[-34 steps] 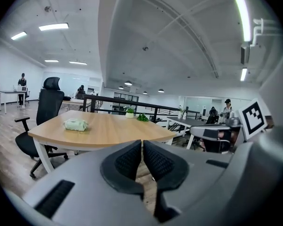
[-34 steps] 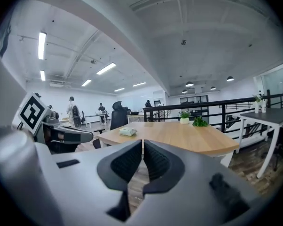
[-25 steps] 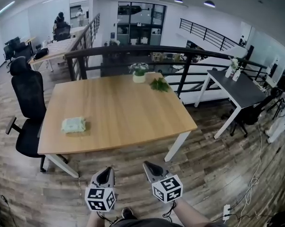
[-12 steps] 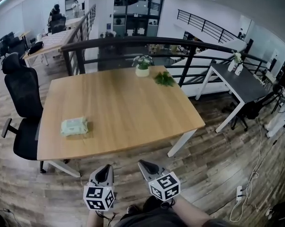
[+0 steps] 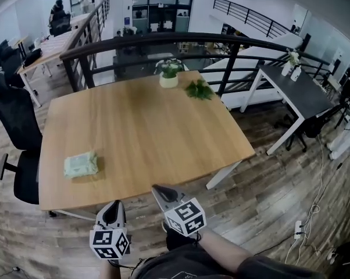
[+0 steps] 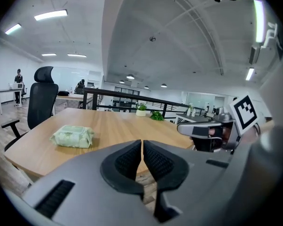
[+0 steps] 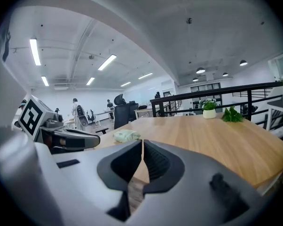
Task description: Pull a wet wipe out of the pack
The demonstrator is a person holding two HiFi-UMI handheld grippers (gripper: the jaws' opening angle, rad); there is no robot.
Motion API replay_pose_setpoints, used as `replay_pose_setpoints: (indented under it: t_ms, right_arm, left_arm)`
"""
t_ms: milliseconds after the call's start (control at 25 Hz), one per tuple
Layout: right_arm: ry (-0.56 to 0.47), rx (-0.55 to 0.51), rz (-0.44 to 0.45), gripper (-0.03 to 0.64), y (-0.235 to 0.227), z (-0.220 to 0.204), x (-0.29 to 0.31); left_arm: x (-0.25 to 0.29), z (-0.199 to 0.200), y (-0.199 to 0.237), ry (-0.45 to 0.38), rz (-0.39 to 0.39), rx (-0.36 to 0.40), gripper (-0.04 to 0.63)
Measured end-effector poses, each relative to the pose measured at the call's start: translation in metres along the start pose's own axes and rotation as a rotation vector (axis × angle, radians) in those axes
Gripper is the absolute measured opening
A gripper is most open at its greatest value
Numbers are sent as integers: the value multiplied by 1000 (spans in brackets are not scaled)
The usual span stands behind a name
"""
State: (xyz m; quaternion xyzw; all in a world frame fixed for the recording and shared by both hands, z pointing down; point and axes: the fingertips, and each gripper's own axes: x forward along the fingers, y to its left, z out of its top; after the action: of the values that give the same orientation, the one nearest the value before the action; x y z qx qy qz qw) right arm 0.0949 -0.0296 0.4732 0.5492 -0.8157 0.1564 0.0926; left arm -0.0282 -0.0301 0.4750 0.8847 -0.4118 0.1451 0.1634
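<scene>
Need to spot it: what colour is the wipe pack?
The soft wipe pack is pale green, clearest in left gripper view.

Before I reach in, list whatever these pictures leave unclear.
- Wipe pack: its flap is too small in the head view and side-on in both gripper views.
- Table: near edge partly hidden behind left tongs in the left gripper view.
- Potted plant: too small for detail in every view.

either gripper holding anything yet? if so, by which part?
Nothing is held. The left gripper and right gripper both have their jaws together with nothing between them. The wet wipe pack lies untouched on the table.
</scene>
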Motion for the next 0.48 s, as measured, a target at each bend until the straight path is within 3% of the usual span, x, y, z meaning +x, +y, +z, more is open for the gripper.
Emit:
replay_pose_setpoints:
  t_ms: [240, 480]
  right_arm:
    - [-17, -17, 57, 26, -41, 37, 52]
    - [-6, -31, 150, 26, -57, 58, 102]
  left_arm:
    - [54, 36, 16, -17, 50, 6, 26]
    - [75, 51, 44, -17, 144, -22, 26]
